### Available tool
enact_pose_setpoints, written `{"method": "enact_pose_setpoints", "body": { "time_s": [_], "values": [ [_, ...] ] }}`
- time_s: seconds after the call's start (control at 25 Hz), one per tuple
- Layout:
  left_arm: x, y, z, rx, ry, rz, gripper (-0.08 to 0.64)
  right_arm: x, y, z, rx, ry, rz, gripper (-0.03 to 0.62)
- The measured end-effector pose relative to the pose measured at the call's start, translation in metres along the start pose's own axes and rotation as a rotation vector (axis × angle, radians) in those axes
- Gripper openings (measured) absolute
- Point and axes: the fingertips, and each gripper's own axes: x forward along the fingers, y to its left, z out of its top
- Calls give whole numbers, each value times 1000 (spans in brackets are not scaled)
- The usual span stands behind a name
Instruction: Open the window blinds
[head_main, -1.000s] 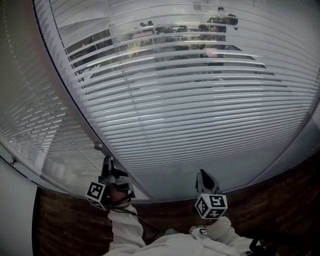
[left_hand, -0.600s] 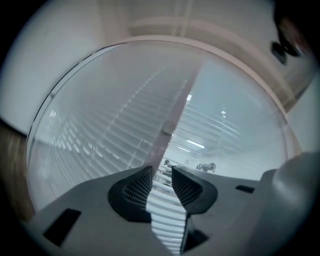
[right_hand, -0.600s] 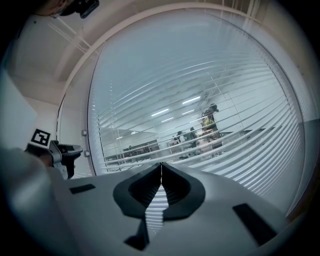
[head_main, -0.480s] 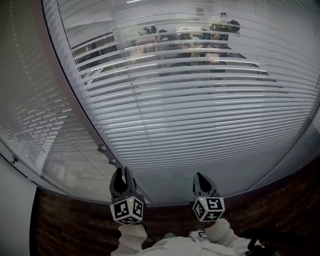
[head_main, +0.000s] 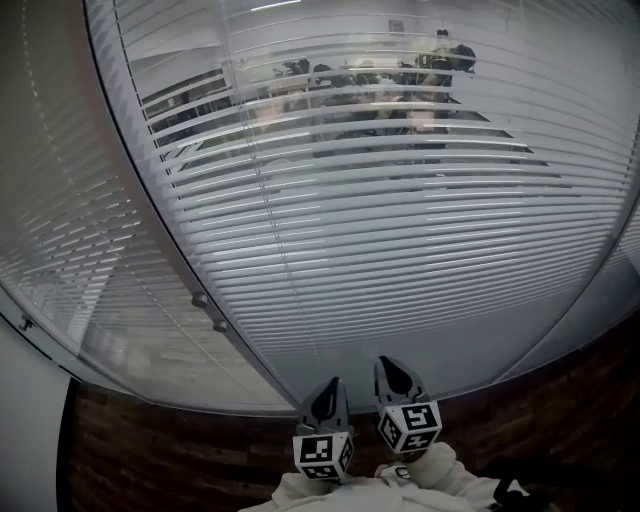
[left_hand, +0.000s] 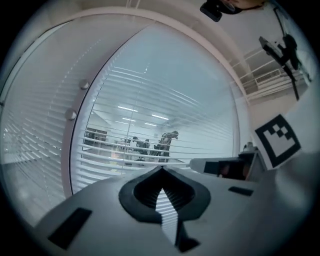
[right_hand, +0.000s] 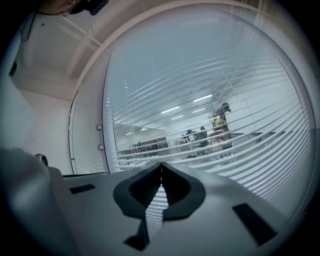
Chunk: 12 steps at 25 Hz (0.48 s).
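1. At the bottom centre of the head view, the left tool (head_main: 333, 388) has just pressed its jaws together on nothing. The right tool (head_main: 390, 370) beside it is also closed and empty.
2. Two small round metal knobs (head_main: 200, 299) sit to the upper left, nearer the left tool.
3. Beyond them, the white horizontal-slat window blinds (head_main: 400, 220) fill the frame, with the slats running left to right.

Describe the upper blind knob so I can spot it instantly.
Find the dark frame post left of the white slatted window blinds. Two small round silver knobs sit low on it; the upper knob lies higher and further left than the lower knob.
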Motion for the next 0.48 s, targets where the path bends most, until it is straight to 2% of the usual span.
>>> {"method": "enact_pose_setpoints", "body": {
  "time_s": [0.28, 0.48],
  "values": [
    [2, 5, 17, 5, -36, 25, 0, -8, 2, 4, -40, -1, 0, 11],
    [2, 6, 15, -3, -30, 32, 0, -7, 0, 6, -53, -5, -3, 11]
  ]
}}
